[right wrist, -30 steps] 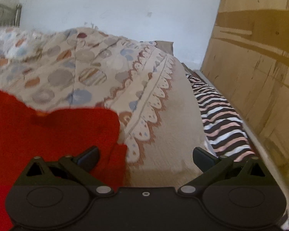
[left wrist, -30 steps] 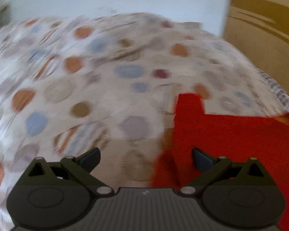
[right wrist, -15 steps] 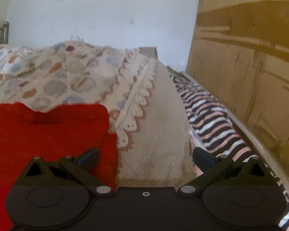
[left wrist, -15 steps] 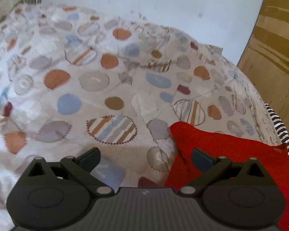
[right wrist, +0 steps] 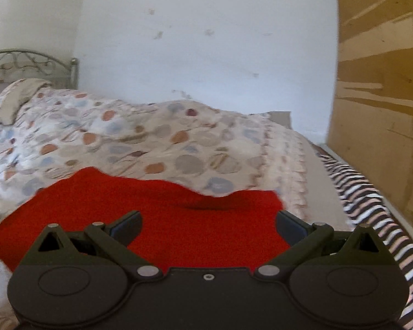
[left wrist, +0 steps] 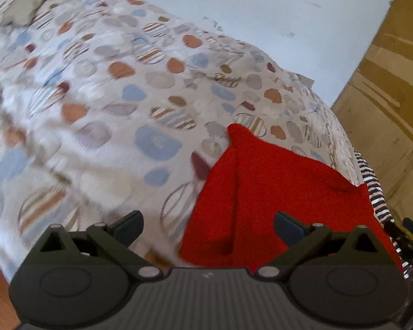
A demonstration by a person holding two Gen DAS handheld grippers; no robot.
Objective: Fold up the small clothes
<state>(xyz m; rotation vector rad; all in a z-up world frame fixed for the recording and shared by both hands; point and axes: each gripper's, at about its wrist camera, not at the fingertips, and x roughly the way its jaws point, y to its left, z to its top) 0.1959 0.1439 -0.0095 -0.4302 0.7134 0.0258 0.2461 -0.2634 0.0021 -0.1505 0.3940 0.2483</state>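
Red and fuzzy, a small soft cloth [left wrist: 275, 192] lies on the bed, in the lower right of the left wrist picture and across the lower middle of the right wrist picture [right wrist: 157, 214]. It rests on a pale bedcover with blue, orange and striped spots [left wrist: 110, 104]. A fold line runs down the cloth, so it looks partly folded already, but that is a guess. The left gripper [left wrist: 208, 224] sits low in its picture with its two fingers spread wide and nothing between them. Its right finger is over the cloth's left part, and its left finger is over the bedcover. The right gripper [right wrist: 208, 224] is also wide apart and holds nothing, and the cloth fills the gap in front of it. A bump of the bedcover [right wrist: 220, 181] hides part of the cloth's far edge. A black and white striped sheet [right wrist: 371, 220] runs along the right side by a brown wooden board [right wrist: 385, 96]. What could go wrong: a finger may pinch the bedcover along with the cloth, since both are soft and lie close. Then the fold would drag and come out crooked.
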